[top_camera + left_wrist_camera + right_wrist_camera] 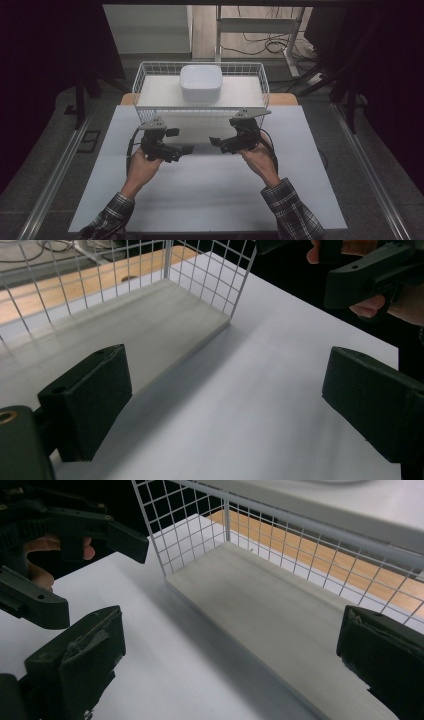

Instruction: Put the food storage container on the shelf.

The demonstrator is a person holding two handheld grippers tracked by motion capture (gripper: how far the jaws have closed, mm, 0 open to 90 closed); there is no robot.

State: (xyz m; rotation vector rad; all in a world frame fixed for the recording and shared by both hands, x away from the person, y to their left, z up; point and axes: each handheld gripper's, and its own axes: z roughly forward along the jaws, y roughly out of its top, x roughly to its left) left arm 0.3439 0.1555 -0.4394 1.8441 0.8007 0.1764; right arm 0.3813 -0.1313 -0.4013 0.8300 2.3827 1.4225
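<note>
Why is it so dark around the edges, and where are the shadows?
High view: the surroundings are dim while the white table is lit. Left gripper view: a soft shadow runs along the wire basket. Right gripper view: its near jaws look slightly soft.

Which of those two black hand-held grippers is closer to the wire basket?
The right hand-held gripper: its grey top plate reaches the wire basket's front wall, while the left hand-held gripper sits lower, farther back.
</note>
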